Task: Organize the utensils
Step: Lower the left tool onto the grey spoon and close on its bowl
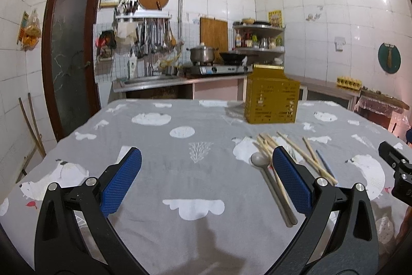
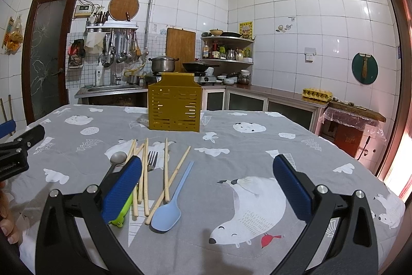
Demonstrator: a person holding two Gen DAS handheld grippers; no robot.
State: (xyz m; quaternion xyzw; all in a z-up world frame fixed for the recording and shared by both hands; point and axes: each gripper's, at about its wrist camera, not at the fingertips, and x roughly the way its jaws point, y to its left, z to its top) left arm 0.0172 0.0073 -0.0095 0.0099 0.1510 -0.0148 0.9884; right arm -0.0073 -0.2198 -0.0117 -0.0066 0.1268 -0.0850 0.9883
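Observation:
A yellow slotted utensil holder (image 2: 174, 107) stands upright at the far middle of the table, also in the left wrist view (image 1: 271, 101). In front of it lie several wooden chopsticks (image 2: 166, 169), a light blue spoon (image 2: 168, 213), a metal fork (image 2: 152, 160) with a green handle (image 2: 123, 211), and a metal spoon (image 2: 118, 157). The left wrist view shows the chopsticks (image 1: 303, 156) and the metal spoon (image 1: 260, 160). My left gripper (image 1: 206, 164) is open and empty, left of the utensils. My right gripper (image 2: 207, 169) is open and empty, its left finger over the pile's left side.
The table carries a grey cloth with white bears and clouds (image 2: 257, 146). Behind it are a sink counter (image 2: 113, 89), a stove with a pot and wok (image 2: 180, 66), and a corner shelf. A counter with an egg tray (image 2: 316, 94) runs along the right wall.

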